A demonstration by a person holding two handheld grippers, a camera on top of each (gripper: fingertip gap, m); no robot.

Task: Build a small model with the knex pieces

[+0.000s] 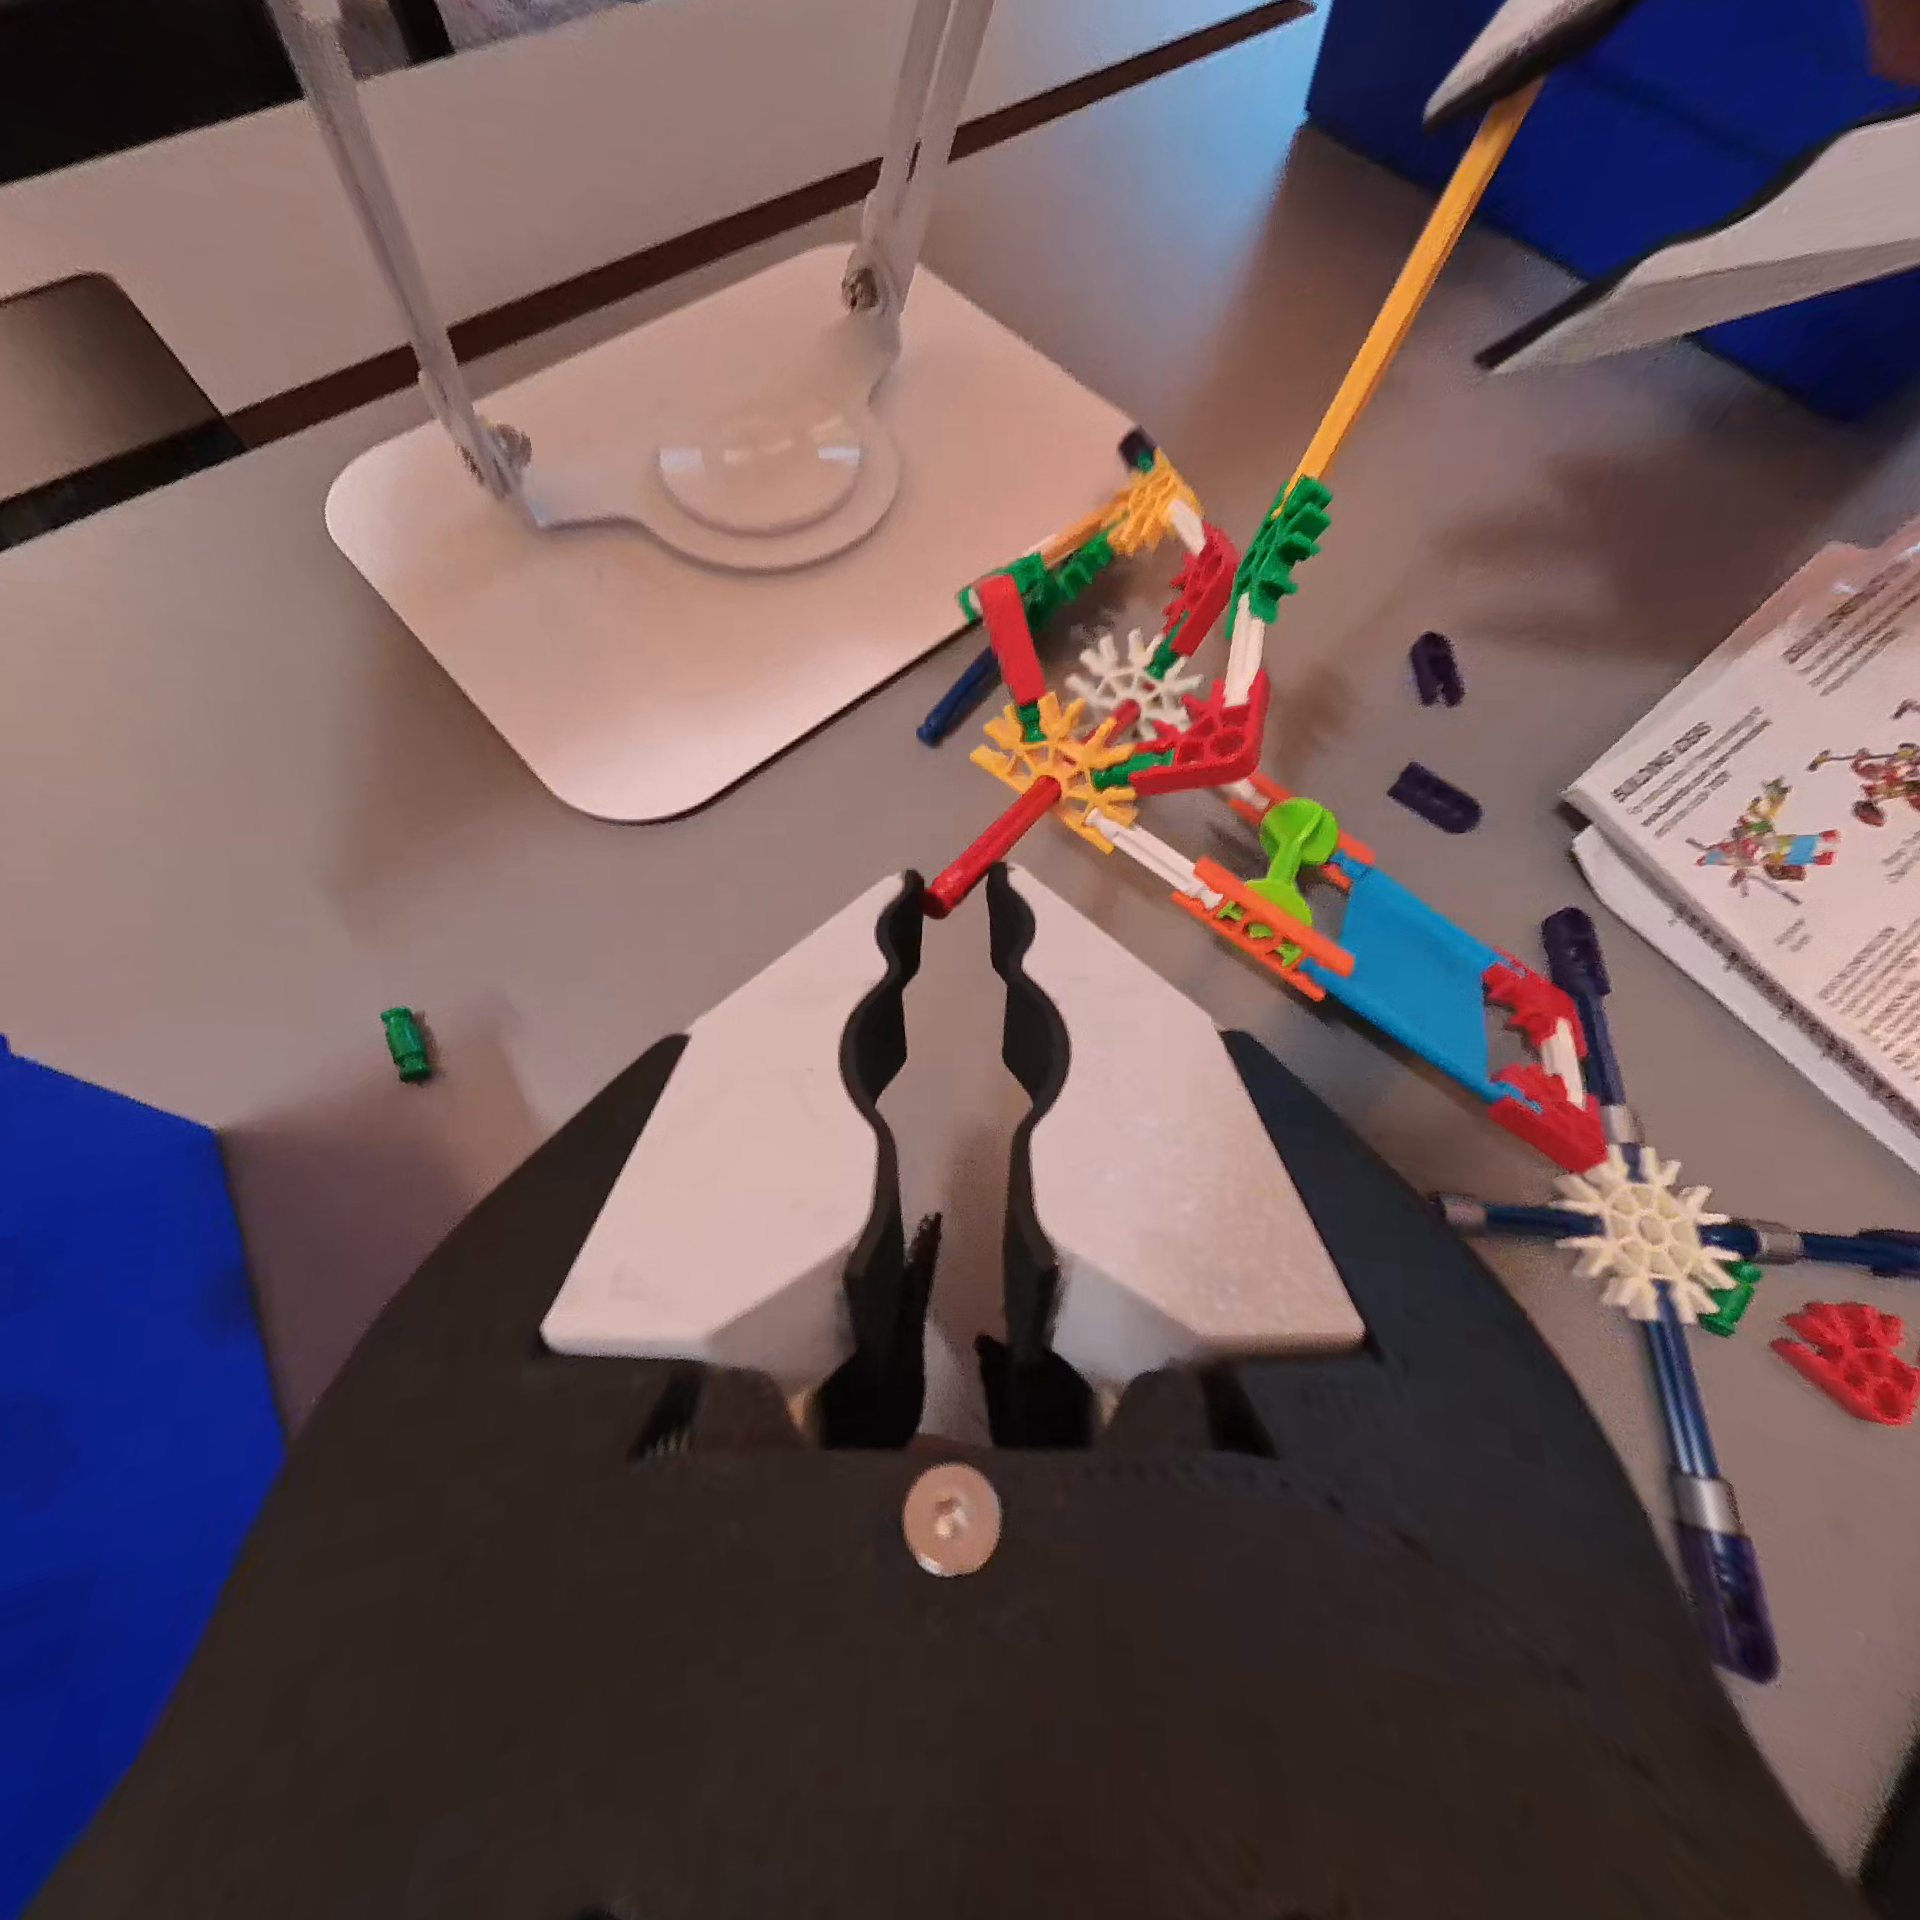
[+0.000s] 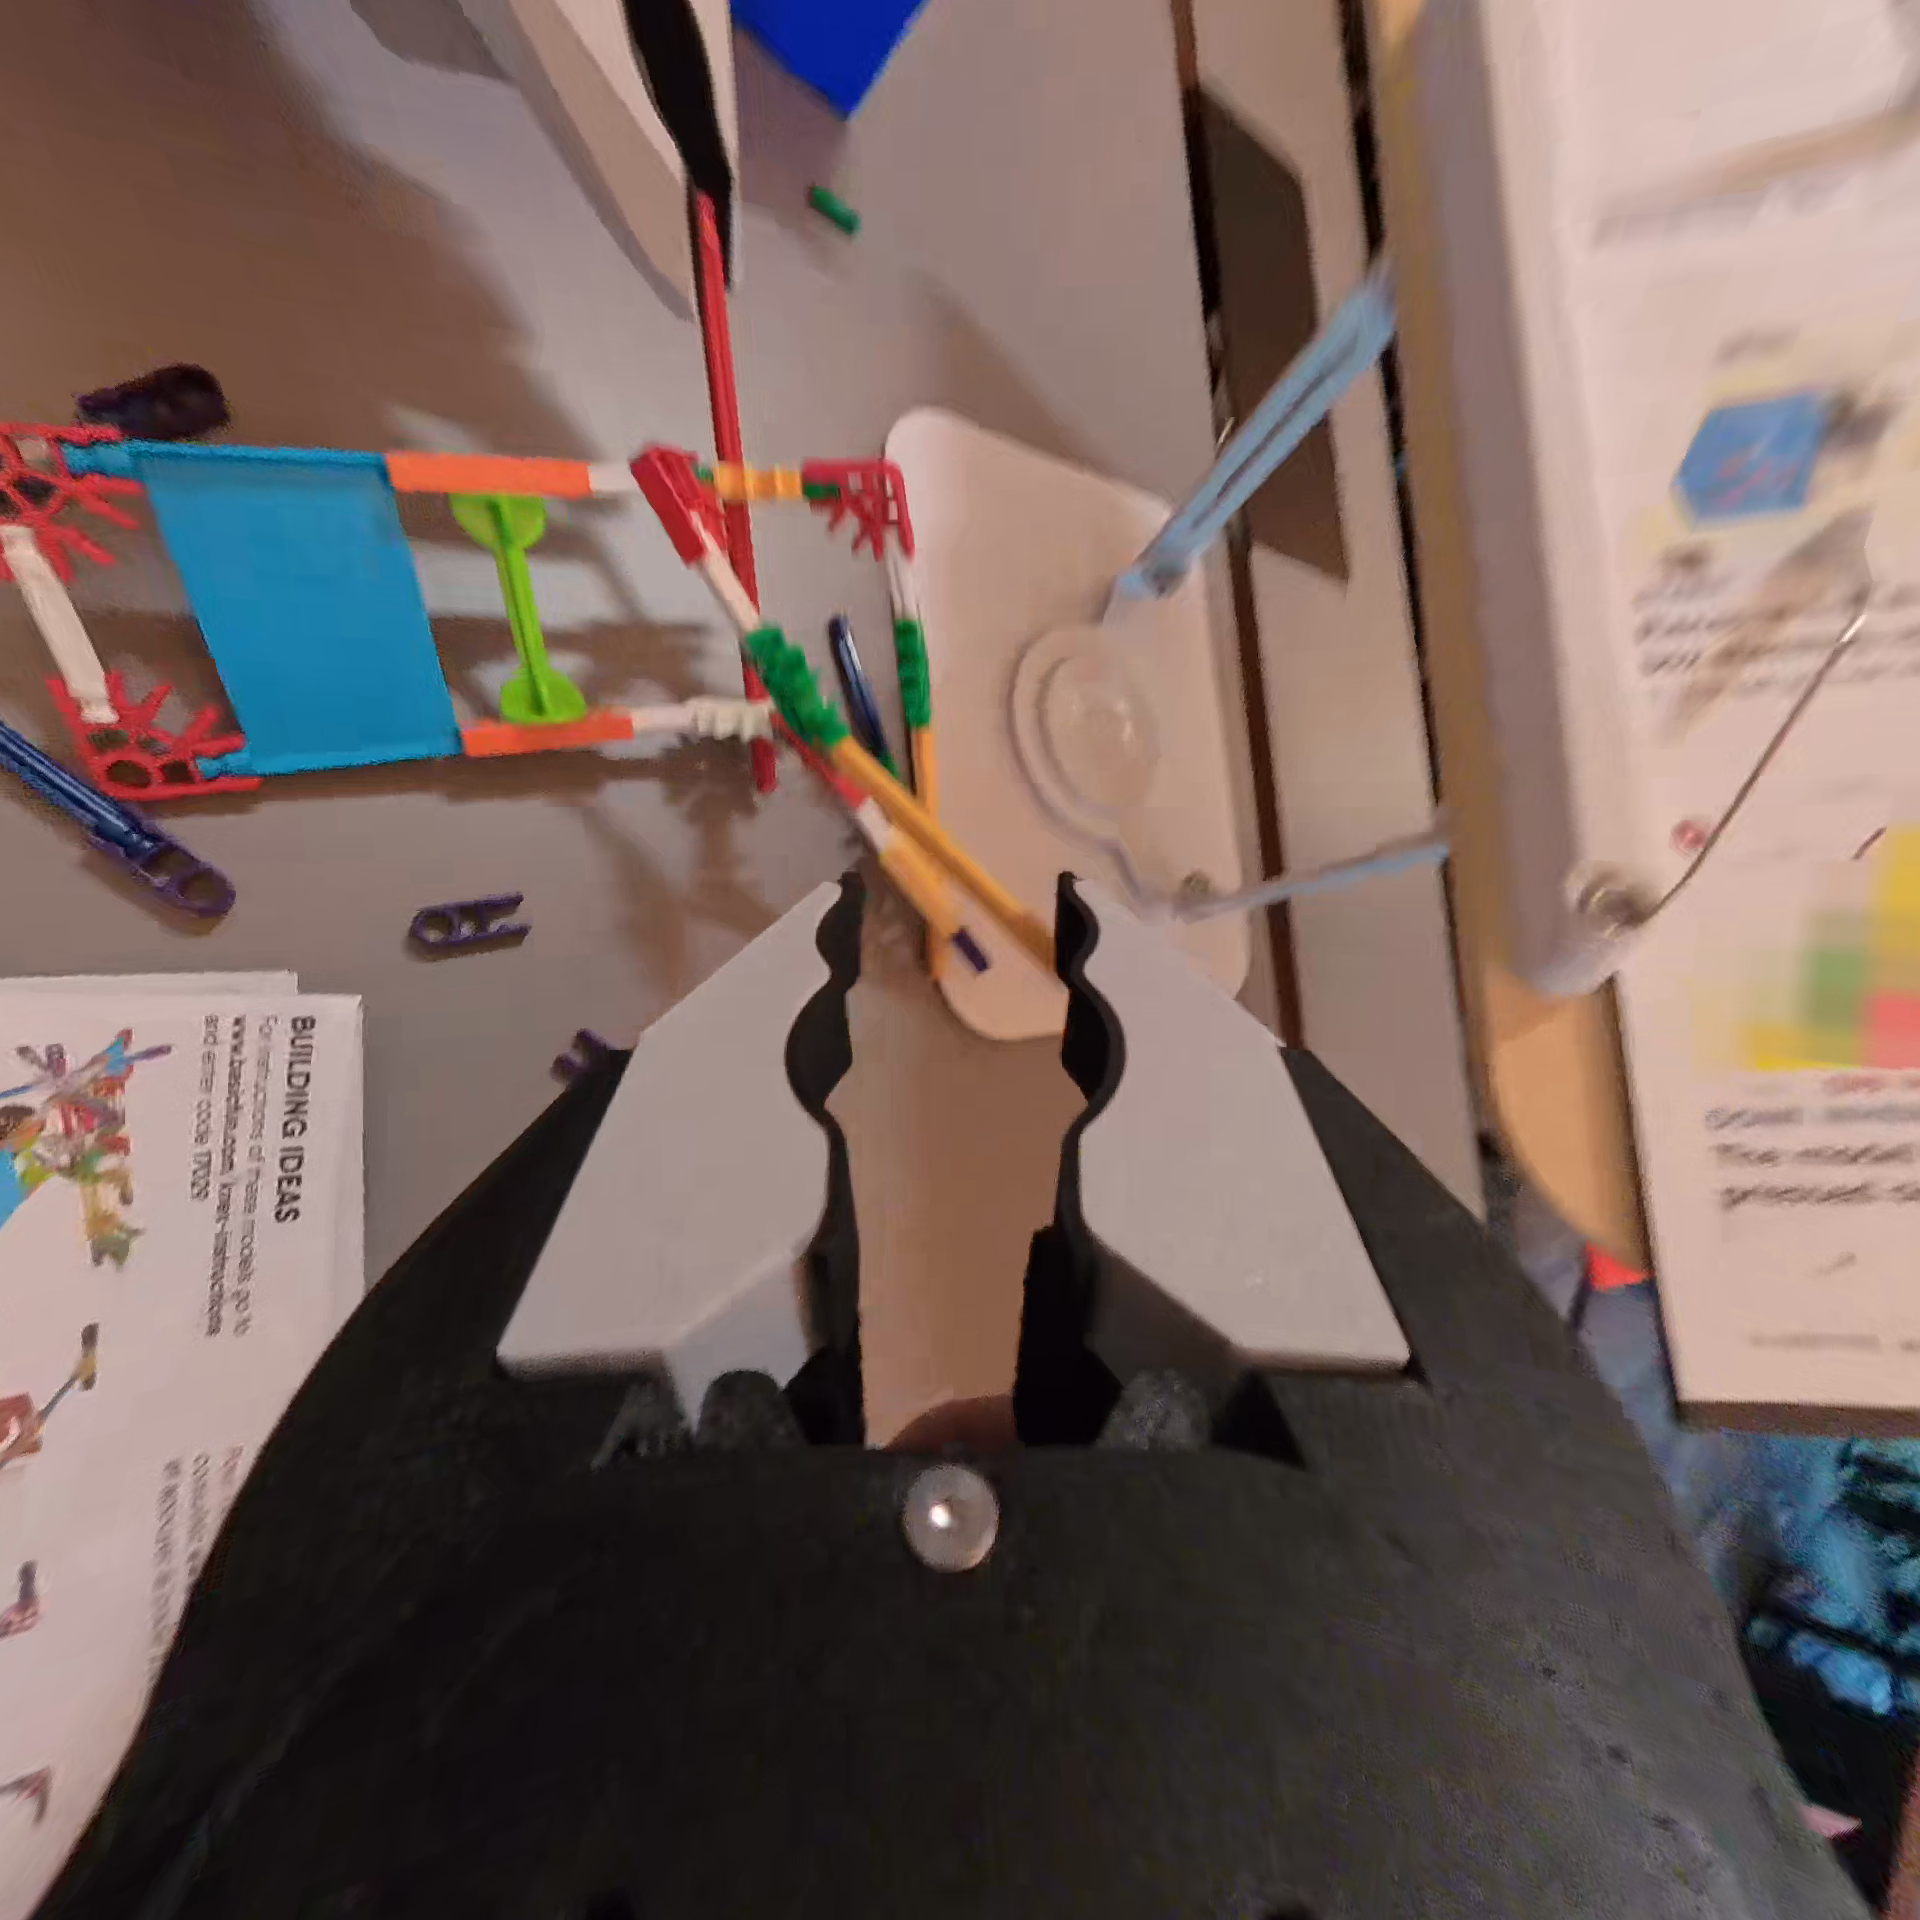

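Note:
A toy model of coloured rods and connectors with a blue panel [image 1: 1413,977] [image 2: 301,613] lies on the grey table. My left gripper [image 1: 954,888] is shut on the free end of a red rod [image 1: 992,842] that plugs into a yellow connector [image 1: 1049,769]. The right wrist view shows that rod [image 2: 722,416] held from the far side. My right gripper [image 2: 961,899] is open. The end of a long yellow rod [image 2: 935,842] lies between its tips, against the right finger. The yellow rod [image 1: 1403,301] rises from a green connector [image 1: 1283,551].
A white stand base [image 1: 623,623] [image 2: 1143,623] sits just behind the model. A printed booklet [image 1: 1787,810] [image 2: 156,1195] lies to the right. Loose pieces lie around: a small green piece [image 1: 405,1042], purple clips [image 1: 1434,795], a white connector with blue rods [image 1: 1647,1236]. A blue bin [image 1: 104,1351] stands at the left. Across from one pair of fingers to the other is roughly 15 cm. My right tips are about 25 cm from the small green piece [image 1: 405,1042], my left tips only 12 cm. My right wrist view [image 2: 828,202] looks at it from another angle.

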